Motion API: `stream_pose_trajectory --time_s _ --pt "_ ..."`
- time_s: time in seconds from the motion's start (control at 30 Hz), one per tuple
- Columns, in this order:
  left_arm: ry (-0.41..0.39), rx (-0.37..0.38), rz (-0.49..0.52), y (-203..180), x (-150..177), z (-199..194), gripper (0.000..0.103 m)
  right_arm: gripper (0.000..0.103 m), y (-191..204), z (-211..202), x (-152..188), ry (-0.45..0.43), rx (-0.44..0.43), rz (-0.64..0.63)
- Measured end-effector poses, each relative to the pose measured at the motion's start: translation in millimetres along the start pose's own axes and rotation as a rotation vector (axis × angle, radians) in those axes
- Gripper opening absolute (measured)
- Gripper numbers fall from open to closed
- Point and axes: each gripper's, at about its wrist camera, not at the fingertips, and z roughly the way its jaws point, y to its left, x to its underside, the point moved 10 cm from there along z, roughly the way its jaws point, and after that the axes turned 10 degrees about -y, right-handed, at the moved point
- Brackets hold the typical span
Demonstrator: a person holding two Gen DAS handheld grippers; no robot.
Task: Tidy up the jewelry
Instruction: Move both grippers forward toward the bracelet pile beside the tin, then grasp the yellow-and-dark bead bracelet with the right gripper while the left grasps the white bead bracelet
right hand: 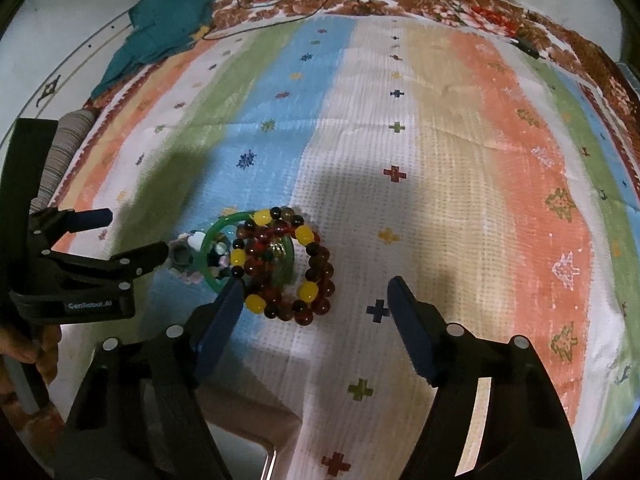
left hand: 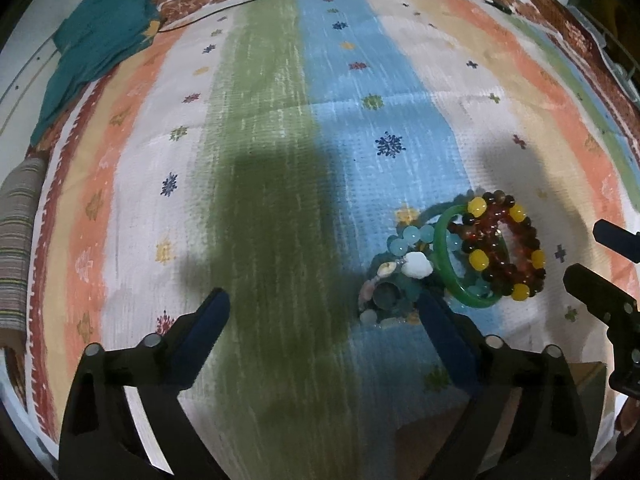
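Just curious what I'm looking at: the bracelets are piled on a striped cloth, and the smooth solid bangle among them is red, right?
Not quite. The bangle is green, as the left wrist view shows; the dark red pieces are beaded bracelets. The pile does lie on the striped cloth.

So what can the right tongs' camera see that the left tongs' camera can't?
Only the right wrist view shows the person's hand holding the left tongs, and a grey ring quite clearly beside the green bangle.

Only the left wrist view shows the pale blue bead bracelet and white shell piece clearly.

Both show the striped cloth, the teal cloth, the red and yellow bead bracelet, and both tongs open, holding nothing, including the right tongs.
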Motion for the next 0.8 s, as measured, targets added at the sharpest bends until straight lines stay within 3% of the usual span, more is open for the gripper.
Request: stream_pose_trajectory --time_s 0.47,0.8 --pt "0.02 -0.04 0.045 -0.5 -5.6 22.8 0.084 0.048 -4.1 22.4 -1.3 0.04 -0.002 0.001" --pt "0.027 -0.014 0.053 -6.1 -10.1 34.5 0.066 0.029 -3.4 38.9 2.1 0.073 -0.002 -0.016"
